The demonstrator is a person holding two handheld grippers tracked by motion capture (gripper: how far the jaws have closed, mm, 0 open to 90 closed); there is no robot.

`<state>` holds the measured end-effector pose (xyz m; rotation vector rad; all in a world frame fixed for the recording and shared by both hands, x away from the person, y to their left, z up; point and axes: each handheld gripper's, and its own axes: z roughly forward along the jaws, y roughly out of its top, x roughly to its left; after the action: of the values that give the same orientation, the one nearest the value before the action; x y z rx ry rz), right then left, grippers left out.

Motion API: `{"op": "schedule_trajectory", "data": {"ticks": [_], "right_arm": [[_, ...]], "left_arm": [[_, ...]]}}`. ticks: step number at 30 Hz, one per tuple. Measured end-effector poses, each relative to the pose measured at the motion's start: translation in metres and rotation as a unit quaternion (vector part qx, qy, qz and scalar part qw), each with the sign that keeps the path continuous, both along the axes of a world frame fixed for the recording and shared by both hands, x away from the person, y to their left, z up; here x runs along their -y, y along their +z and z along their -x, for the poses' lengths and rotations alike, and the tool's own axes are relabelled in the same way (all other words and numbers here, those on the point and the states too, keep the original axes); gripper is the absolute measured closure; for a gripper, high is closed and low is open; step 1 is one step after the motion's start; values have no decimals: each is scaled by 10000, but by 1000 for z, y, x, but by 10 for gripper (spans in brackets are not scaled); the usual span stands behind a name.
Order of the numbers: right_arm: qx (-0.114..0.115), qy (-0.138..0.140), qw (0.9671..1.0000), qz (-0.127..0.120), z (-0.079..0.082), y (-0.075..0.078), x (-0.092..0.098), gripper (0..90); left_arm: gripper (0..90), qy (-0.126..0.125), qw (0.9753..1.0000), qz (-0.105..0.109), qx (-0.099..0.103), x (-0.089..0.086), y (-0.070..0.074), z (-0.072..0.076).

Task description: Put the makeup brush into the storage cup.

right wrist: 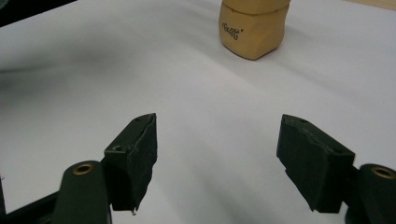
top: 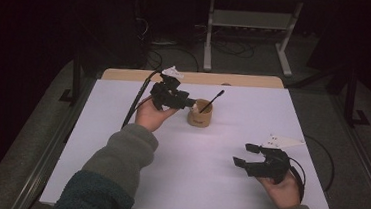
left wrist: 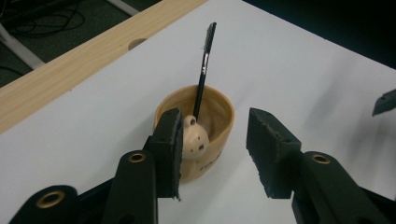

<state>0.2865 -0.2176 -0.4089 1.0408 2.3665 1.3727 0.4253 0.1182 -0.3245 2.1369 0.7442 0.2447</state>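
One cup [left wrist: 212, 126] holding one black brush [left wrist: 204, 65]; left gripper [left wrist: 212, 154] hovering wide beside it, right gripper [right wrist: 217, 156] wide, gripping nothing.

Dim lab: white-topped table [top: 218, 177], floor cables [top: 228, 47], metal stand [top: 250, 24].

Black left gripper [top: 192, 104], brass-ringed screw holes, grey and teal sleeves.
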Motion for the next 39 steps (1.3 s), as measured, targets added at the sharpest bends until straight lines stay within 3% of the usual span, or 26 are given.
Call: {"op": "schedule_trajectory", "data": {"ticks": [20,27,32,39], "right_arm": [[2,-73,9999,86,-1,-2,-2,271],[-8,-83,9999,85,-1,-2,-3,271],[-29,-98,9999,79,-1,-2,-4,270],[-3,-82,9999,99,-1,-3,-5,269]], "left_arm": [[397,-235,9996,-105,134,-32,-3,41],[348,-289,9995,-63,62,-42,-6,55],[325,-380,9991,-167,111,-48,-7,65],[317,-331,9993,-129,120,-59,-10,78]]}}
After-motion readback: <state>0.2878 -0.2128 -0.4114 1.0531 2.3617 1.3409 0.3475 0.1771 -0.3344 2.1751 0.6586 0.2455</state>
